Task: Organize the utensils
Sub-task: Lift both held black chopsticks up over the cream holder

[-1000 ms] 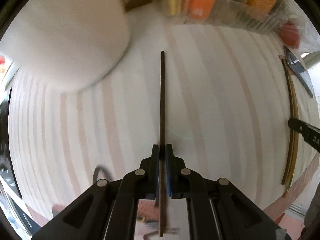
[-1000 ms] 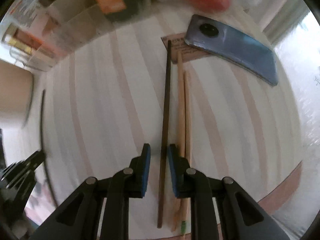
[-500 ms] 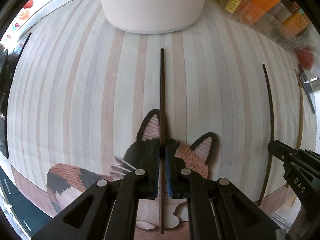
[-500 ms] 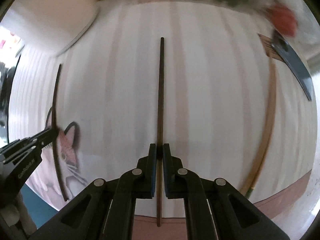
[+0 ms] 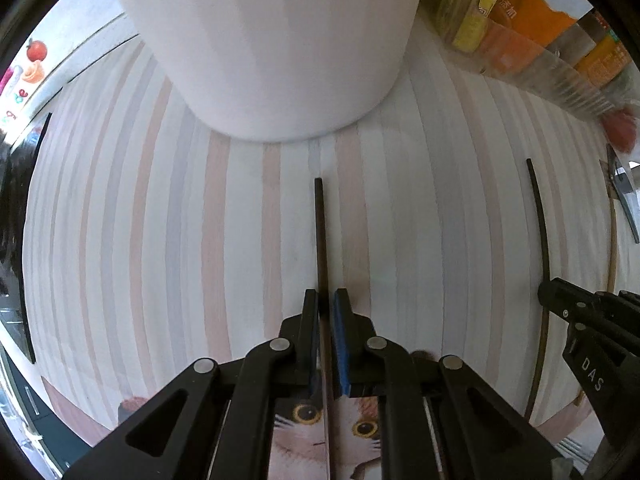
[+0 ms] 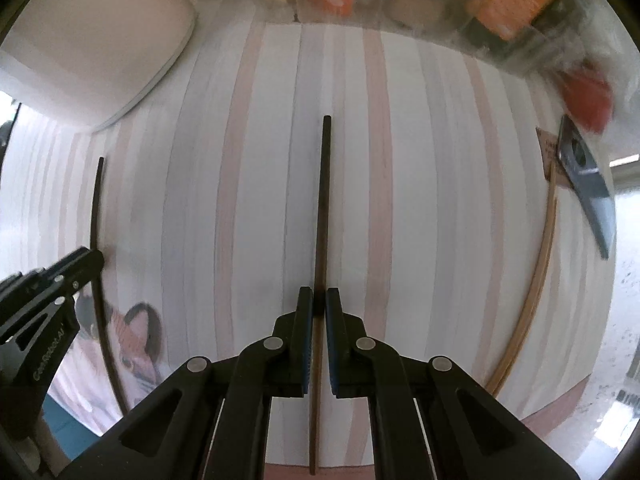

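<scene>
My left gripper [image 5: 326, 300] is clamped on a dark chopstick [image 5: 320, 236], which runs forward from between the pads over the striped tablecloth [image 5: 160, 240]. Its far tip stops just short of the big white container [image 5: 280, 40] ahead of me; I see only its outer wall, so I cannot tell what is in it. My right gripper [image 6: 316, 300] is pinched tight on the second dark chopstick [image 6: 323, 200], also held over the cloth. Far to its right a pair of pale wooden chopsticks [image 6: 536, 280] lies on the table, the top end beside a phone [image 6: 588, 184]. Along the back stands a clear plastic bin [image 6: 420, 4] holding orange packets and jars (labels too blurred to read). A cat-face mat [image 5: 340, 432] shows under my left fingers.
</scene>
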Tool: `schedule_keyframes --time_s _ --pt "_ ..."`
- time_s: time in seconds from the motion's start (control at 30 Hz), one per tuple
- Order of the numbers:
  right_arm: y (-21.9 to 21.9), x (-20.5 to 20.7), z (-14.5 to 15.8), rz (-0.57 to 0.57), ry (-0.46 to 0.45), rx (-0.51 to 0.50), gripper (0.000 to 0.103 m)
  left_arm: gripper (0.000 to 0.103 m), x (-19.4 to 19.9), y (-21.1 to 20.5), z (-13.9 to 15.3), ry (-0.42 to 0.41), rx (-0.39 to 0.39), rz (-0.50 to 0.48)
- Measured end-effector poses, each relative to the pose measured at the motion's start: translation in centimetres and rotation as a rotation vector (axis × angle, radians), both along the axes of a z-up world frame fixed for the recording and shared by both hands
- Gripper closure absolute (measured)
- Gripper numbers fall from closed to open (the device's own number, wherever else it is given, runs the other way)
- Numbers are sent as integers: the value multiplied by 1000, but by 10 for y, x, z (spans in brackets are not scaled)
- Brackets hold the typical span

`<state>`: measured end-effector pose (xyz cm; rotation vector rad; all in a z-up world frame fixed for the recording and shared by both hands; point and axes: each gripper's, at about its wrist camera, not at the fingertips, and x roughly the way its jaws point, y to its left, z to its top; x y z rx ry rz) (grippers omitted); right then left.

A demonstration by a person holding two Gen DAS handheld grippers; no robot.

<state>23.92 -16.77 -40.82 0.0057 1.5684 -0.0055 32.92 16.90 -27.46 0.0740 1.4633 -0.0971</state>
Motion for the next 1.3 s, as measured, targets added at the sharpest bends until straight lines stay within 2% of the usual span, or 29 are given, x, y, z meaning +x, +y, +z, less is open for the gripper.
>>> schedule_keyframes --time_s 0.1,0.13,0.23,0.37,0.53,0.57,0.67,0.9,1.07,1.2,1.3 --pt "2 5 -2 -24 7 6 96 100 5 -14 -5 -12 8 -6" --pt "3 2 -3 -25 0 12 97 100 -4 -16 -4 -26 10 5" --pt "-5 5 -4 -35 -24 40 97 100 -25 -23 17 -111 12 3" --pt "-49 -22 21 -57 -84 94 97 100 -42 -21 57 -204 -28 -34" --pt "-61 -40 62 -66 -223 176 97 100 -63 -17 109 -295 -91 -41" --pt "-65 -42 71 -67 -248 194 97 100 -59 -26 122 -316 -102 -39" --pt "-72 -45 96 -69 -328 219 97 101 -55 -10 153 -382 -137 -35" --pt "-78 -25 194 -99 -553 284 97 101 -34 -17 245 -580 -224 -55" --pt "-74 5 261 -102 -692 333 97 101 -20 -30 302 -664 -301 -90" --pt "-75 30 317 -118 -787 350 97 101 2 -27 346 -748 -313 -86" --pt "-71 53 345 -122 -842 366 97 101 20 -19 368 -792 -300 -67"
